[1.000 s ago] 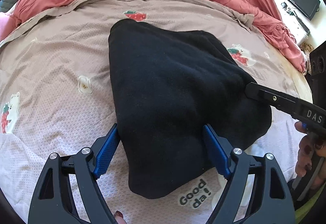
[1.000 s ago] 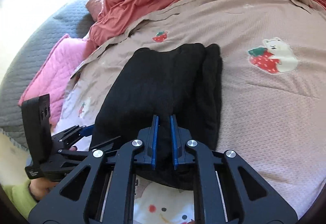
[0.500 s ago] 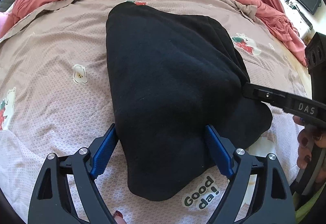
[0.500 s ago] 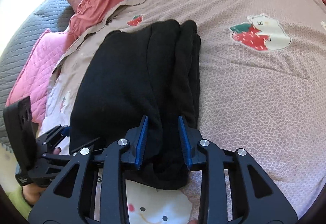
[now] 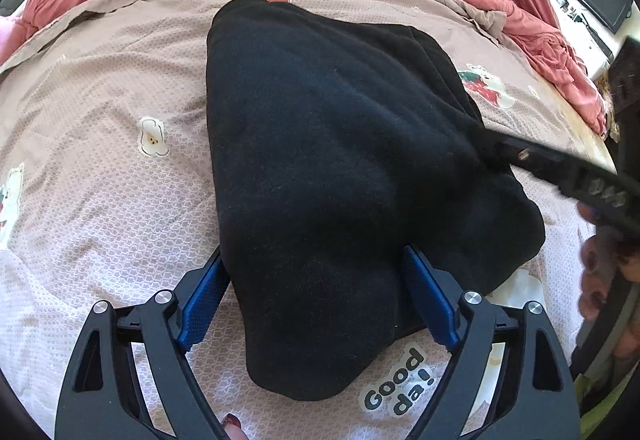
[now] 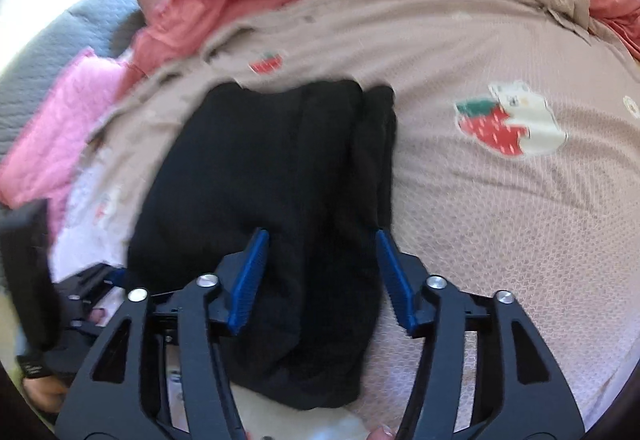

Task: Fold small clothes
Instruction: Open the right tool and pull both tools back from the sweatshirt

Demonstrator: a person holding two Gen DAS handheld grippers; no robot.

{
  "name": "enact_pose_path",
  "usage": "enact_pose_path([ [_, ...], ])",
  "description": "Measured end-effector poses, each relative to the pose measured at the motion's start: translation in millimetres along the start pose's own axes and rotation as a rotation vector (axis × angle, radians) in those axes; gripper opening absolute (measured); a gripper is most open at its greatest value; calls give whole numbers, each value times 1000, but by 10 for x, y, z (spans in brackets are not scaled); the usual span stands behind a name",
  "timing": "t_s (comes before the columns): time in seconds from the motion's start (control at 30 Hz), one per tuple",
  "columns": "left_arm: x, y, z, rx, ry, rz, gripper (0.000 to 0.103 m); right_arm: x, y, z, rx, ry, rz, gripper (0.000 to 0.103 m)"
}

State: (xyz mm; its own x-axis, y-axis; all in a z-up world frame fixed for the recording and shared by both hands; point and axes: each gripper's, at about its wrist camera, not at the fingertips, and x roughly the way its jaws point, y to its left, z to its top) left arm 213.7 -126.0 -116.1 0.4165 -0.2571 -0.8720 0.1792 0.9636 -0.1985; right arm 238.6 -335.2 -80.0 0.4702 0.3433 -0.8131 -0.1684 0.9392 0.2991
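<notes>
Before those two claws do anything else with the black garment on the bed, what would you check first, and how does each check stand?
1. Right gripper has let go: ok, jaws just opened, pads clear of the cloth.
2. Left gripper open: ok, jaws wide astride the near end.
3. Black garment folded: ok, a compact bundle.
4. Layers aligned: not ok, one fold juts along the right edge.
5. Garment flat on the bedspread: ok.
6. Underside tidy: cannot tell.

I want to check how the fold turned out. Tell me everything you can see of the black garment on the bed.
The black garment is a soft, fleecy-looking knit, folded into a thick, roughly triangular bundle with layered edges along one side. It lies flat on the beige printed bedspread, partly covering a strawberry print. The left tool straddles its near corner with jaws wide. The right tool, jaws just opened, straddles its layered end without pinching it.
</notes>
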Motion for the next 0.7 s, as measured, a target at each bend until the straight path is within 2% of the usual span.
enact_pose_path([
  [0.07, 31, 21, -16, -5, 5, -7, 85, 100, -50, -16, 25, 29, -6, 54],
  [0.1, 44, 33, -22, -10, 5, -11, 85, 116, -68, -22, 37, 32, -9, 59],
  [0.17, 53, 54, -31, -21, 2, -25, 85, 120, -93, -29, 49, 32, -6, 61],
  [0.27, 28, 50, -30, -20, -1, -26, 85, 80, -83, -37, 51, 14, 2, 61],
  [0.37, -38, 29, -22, -13, -9, -22, 85, -48, -79, -36, 45, -28, 1, 69],
  [0.5, -154, 35, -15, -15, -21, -20, 84, -299, 3, -35, -4, -125, -27, 87],
  [0.63, -342, 18, -22, -9, -52, -16, 84, -635, 94, -48, -21, -244, -40, 94],
  [0.7, -466, 1, -43, 3, -75, -6, 98, -864, 168, -45, -23, -328, -57, 94],
])
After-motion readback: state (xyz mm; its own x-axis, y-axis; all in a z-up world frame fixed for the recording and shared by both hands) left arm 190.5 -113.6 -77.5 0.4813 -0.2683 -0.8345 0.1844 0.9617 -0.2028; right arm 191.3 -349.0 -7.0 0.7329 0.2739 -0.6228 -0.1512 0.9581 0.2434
